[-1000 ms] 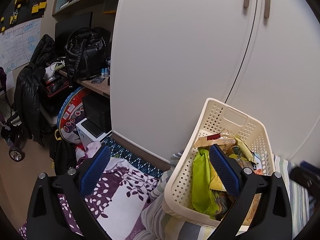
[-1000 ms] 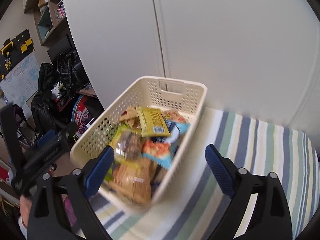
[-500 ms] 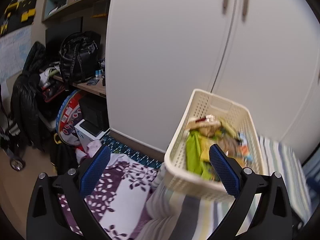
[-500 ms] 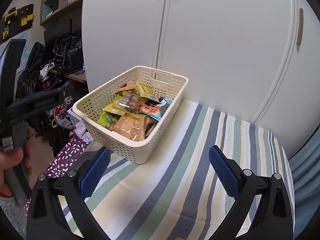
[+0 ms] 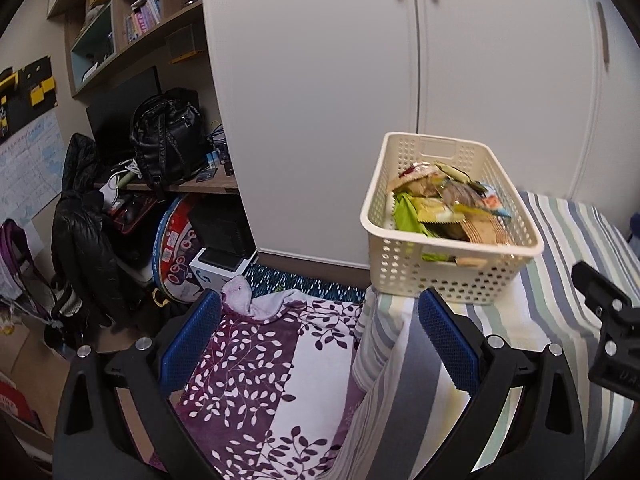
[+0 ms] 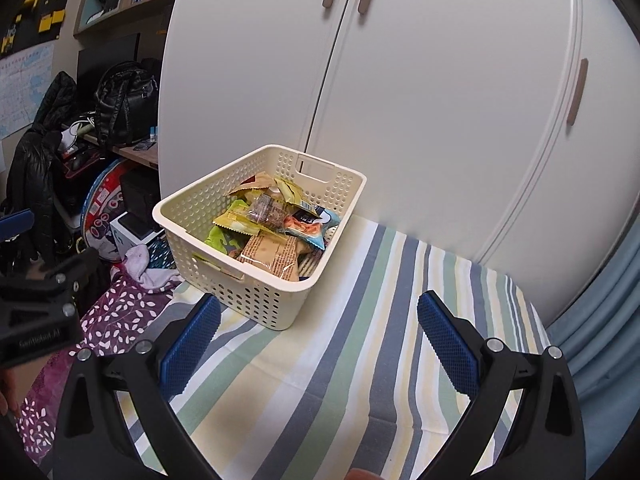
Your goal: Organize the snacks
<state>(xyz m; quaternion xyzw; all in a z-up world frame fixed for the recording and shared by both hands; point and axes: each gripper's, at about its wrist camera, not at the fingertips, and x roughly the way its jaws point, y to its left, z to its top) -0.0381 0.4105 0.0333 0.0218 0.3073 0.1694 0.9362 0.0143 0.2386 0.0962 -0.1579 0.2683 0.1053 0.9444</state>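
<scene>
A cream perforated basket (image 6: 224, 204) (image 5: 400, 272) stands on the striped cloth (image 6: 360, 344) near its left corner, filled with several snack packets (image 6: 272, 232) (image 5: 444, 208) in green, yellow, brown and blue wrappers. My right gripper (image 6: 318, 338) is open and empty, held back from the basket over the cloth. My left gripper (image 5: 320, 330) is open and empty too, off the basket's left front, above a purple leaf-print blanket (image 5: 260, 380). The other gripper's black body shows at each view's edge.
White wardrobe doors (image 6: 420, 100) stand right behind the basket. To the left are a cluttered desk with a black backpack (image 5: 164, 140), a black jacket (image 5: 80, 240), a round red-and-blue case (image 5: 176, 252) and shelves. Blue curtain (image 6: 600, 300) hangs at the right.
Both grippers have pulled back from the basket, which now looks smaller and farther off. The basket stays on the striped cloth. Both stay open and empty.
</scene>
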